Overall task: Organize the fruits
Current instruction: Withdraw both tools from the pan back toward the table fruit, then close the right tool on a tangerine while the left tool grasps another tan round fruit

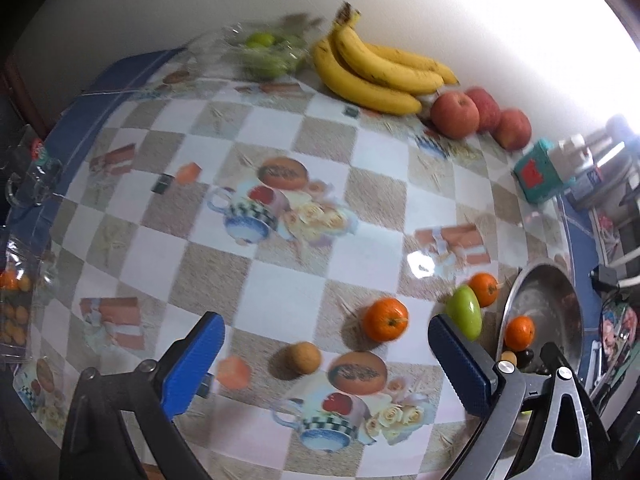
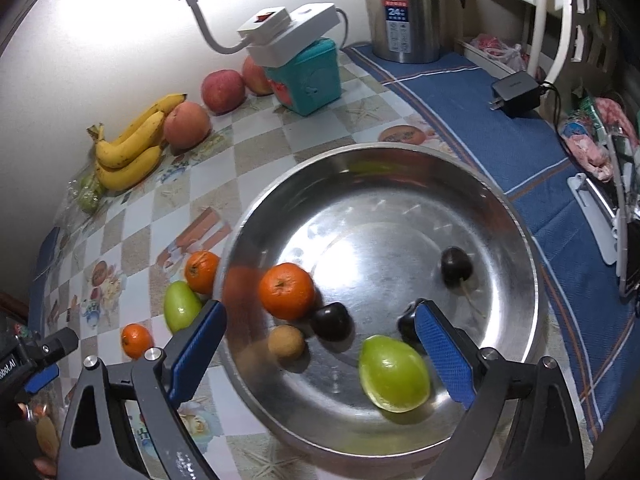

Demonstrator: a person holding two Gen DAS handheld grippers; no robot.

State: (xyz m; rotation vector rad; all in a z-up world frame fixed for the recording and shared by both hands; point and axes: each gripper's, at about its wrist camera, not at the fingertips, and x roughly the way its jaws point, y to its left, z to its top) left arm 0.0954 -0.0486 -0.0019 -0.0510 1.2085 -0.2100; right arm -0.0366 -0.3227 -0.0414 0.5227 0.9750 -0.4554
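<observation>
A steel bowl (image 2: 508, 240) holds an orange (image 2: 285, 290), a small tan fruit (image 2: 285, 342), a green fruit (image 2: 394, 374) and three dark plums (image 2: 456, 266). My right gripper (image 2: 316, 344) is open and empty just above the bowl. My left gripper (image 1: 326, 364) is open and empty over the table, with a small tan fruit (image 1: 305, 357) and an orange (image 1: 385, 318) between its fingers' line. A green fruit (image 1: 464, 317) and another orange (image 1: 484, 289) lie beside the bowl (image 1: 560, 280).
Bananas (image 1: 372, 68), three apples (image 1: 455, 115) and bagged green fruit (image 1: 266, 52) lie along the wall. A teal box (image 2: 308, 76) with a power strip, a steel kettle (image 2: 408, 8) and a charger (image 2: 514, 92) stand behind the bowl.
</observation>
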